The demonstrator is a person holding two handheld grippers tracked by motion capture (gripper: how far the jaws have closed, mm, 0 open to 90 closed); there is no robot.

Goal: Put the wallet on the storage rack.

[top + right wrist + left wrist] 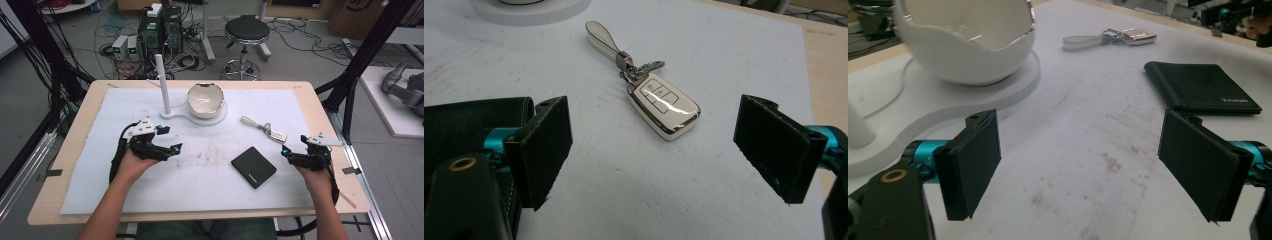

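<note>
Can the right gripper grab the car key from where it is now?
Probably yes. The right gripper is open, and the car key lies flat on the mat just ahead of its jaws, with nothing between them.

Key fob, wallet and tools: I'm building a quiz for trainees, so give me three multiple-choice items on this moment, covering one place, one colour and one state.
1. Where does the key fob lie?
A. inside the bowl
B. on the mat, behind the wallet
C. on the floor

2. What colour is the wallet?
A. red
B. white
C. black

3. How is the right tool?
A. open, holding nothing
B. shut on the fob
C. shut on the wallet

Answers:
1 B, the high view shows it beyond the wallet.
2 C, it is dark all over.
3 A, its jaws stand wide apart with the fob lying between and ahead of them.
</note>
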